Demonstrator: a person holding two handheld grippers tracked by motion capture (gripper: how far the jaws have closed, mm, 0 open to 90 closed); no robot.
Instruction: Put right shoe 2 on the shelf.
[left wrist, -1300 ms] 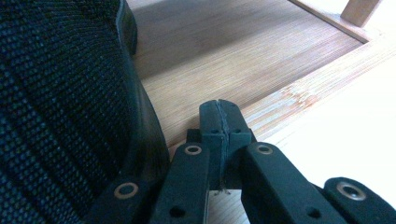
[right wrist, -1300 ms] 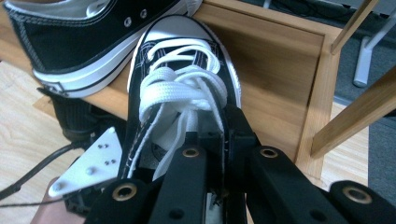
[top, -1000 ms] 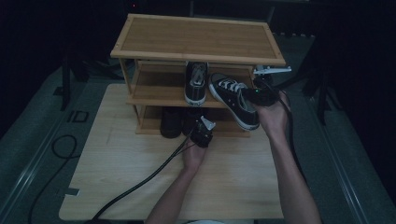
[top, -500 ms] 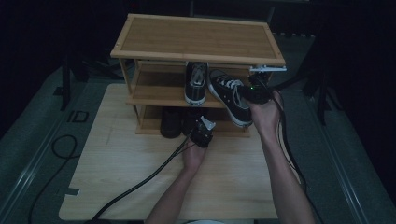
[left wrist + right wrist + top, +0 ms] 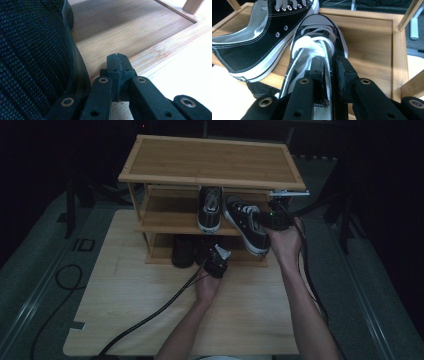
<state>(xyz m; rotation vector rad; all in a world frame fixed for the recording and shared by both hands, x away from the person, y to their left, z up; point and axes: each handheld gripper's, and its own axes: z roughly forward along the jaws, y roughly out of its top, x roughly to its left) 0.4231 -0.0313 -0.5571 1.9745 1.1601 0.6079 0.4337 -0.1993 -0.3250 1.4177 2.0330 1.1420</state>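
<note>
The black sneaker [image 5: 317, 52] now lies on the rack's middle shelf [image 5: 372, 42], its collar between the right gripper [image 5: 329, 68] jaws, which have just been opening. Beside it sits its mate [image 5: 254, 42]. The left gripper [image 5: 117, 66] is clenched empty, low by a dark shoe [image 5: 32, 55]. Only withdrawal seems left.

- Middle shelf [image 5: 167, 220]: left half bare, so you have room to pass there; two sneakers [image 5: 211, 207] crowd its right half.
- Bottom shelf [image 5: 130, 32]: a dark shoe [image 5: 32, 57] blocks you on one side; bare boards lie beside it.
- Tabletop [image 5: 135, 305] ahead of the rack: open, crossed by a cable [image 5: 165, 302].
</note>
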